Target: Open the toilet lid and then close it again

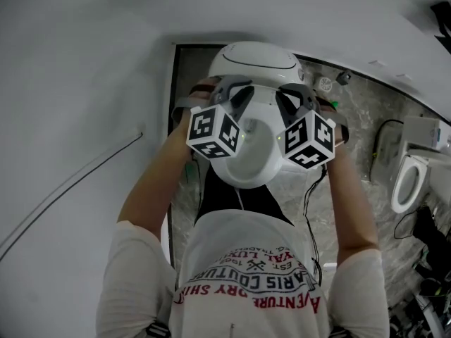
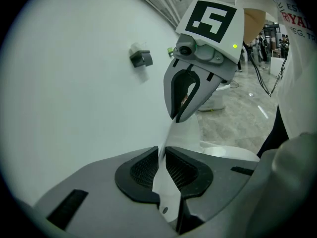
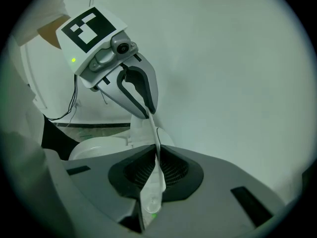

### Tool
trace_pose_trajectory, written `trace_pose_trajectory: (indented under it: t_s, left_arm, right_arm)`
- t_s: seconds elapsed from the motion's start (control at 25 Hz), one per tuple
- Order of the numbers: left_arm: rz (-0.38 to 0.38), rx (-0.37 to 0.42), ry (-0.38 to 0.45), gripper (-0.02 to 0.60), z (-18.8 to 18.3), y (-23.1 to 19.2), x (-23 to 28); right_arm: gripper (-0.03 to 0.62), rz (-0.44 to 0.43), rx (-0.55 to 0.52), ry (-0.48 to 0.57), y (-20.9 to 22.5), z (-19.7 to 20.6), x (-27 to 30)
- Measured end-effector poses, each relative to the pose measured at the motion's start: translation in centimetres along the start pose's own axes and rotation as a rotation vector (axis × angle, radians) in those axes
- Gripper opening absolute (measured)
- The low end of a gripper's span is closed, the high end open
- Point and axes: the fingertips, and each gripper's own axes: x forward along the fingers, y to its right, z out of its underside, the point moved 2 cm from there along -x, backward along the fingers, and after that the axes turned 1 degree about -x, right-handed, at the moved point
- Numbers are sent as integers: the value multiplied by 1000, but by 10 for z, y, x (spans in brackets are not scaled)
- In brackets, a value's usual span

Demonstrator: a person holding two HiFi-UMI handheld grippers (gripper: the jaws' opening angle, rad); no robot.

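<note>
The white toilet [image 1: 254,58] stands against the wall ahead of me. Its lid [image 1: 246,150] is lifted off the bowl and hangs between my two grippers. My left gripper [image 1: 231,96] is shut on the lid's left rim, and my right gripper [image 1: 292,98] is shut on the right rim. In the left gripper view the thin lid edge [image 2: 168,195] runs between the pads of the left gripper [image 2: 162,155], and the right gripper [image 2: 184,100] bites it at the far end. In the right gripper view the lid edge [image 3: 151,195] sits in the right gripper [image 3: 157,152], with the left gripper [image 3: 141,95] opposite.
A second toilet [image 1: 409,182] stands at the right on the marble floor [image 1: 352,118], with cables [image 1: 384,143] near it. A white wall [image 1: 77,83] fills the left. A small dark fitting [image 2: 141,58] sticks out of the wall. The bowl's rim [image 3: 94,148] shows below the lid.
</note>
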Motion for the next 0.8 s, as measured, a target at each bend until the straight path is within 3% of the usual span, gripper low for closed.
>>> trace_pose_trajectory:
  t_s: [0.64,0.8]
  left_arm:
    - [-32,55,25,49,13,81,-50]
    - [-22,34,40,51,23,110,-63]
  right_arm:
    - [21,24,-32,15,-91,5,-33]
    - [21,29,-33,-13,-123,7,-37]
